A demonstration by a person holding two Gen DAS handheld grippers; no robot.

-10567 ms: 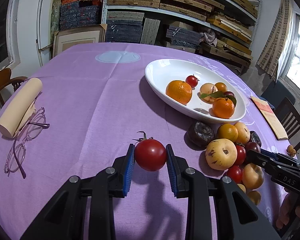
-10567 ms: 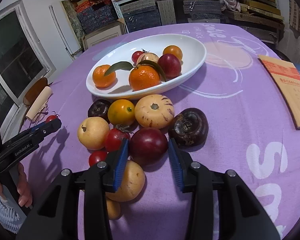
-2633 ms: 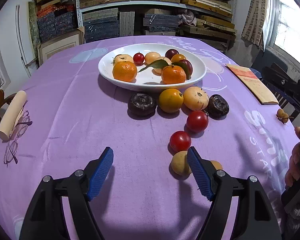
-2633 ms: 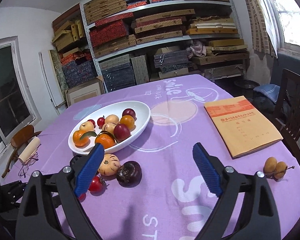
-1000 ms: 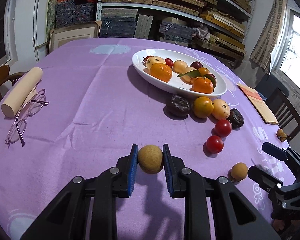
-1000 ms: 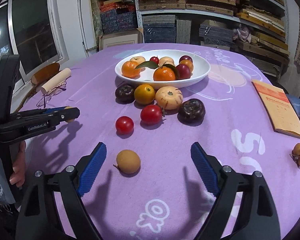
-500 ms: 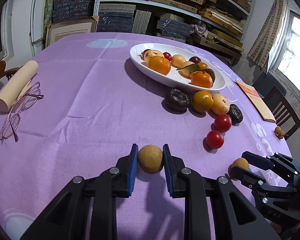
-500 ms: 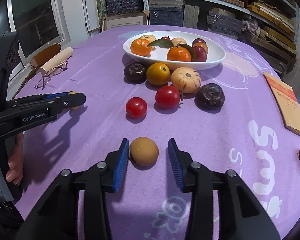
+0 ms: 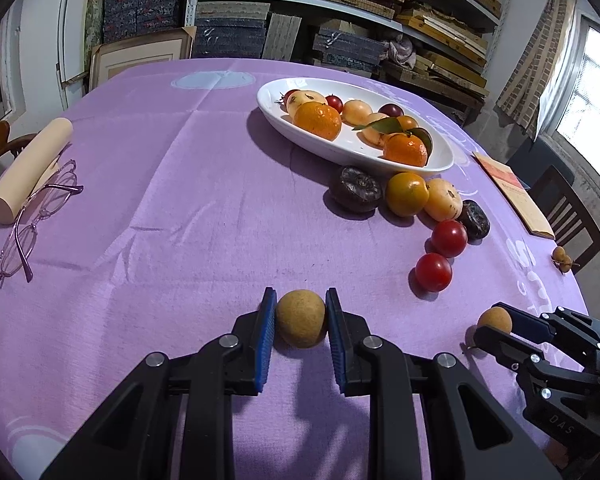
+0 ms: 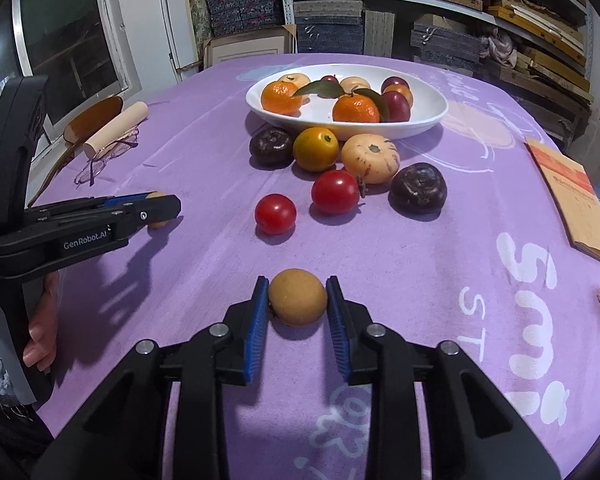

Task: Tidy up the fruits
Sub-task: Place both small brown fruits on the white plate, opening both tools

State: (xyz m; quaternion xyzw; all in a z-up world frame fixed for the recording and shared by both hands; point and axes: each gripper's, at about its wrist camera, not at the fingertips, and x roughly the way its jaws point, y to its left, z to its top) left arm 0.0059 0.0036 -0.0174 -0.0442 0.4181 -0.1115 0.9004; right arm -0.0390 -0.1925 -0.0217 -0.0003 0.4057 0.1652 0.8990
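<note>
Closing on second brown fruit; both hand-held grippers now loaded.

Comparing with half a second ago: right hand-held gripper (image 10: pixel 298 300), then flanking the right brown fruit (image 10: pixel 298 297) with a gap, now pinching it, blue pads touching both sides, fruit sitting on the purple table (image 10: pixel 440 248) at most barely lifted. Left hand-held gripper (image 9: pixel 300 322) continuing to pinch the left brown fruit (image 9: pixel 300 323), unchanged, low over the table. Leaving two red tomatoes (image 10: pixel 275 214), two dark fruits, an orange one and a pale striped one loose beside the white dish (image 10: pixel 428 120). Judging next step: carrying both brown fruits to the dish, already crowded with oranges and plums; watching for rolling on release.
</note>
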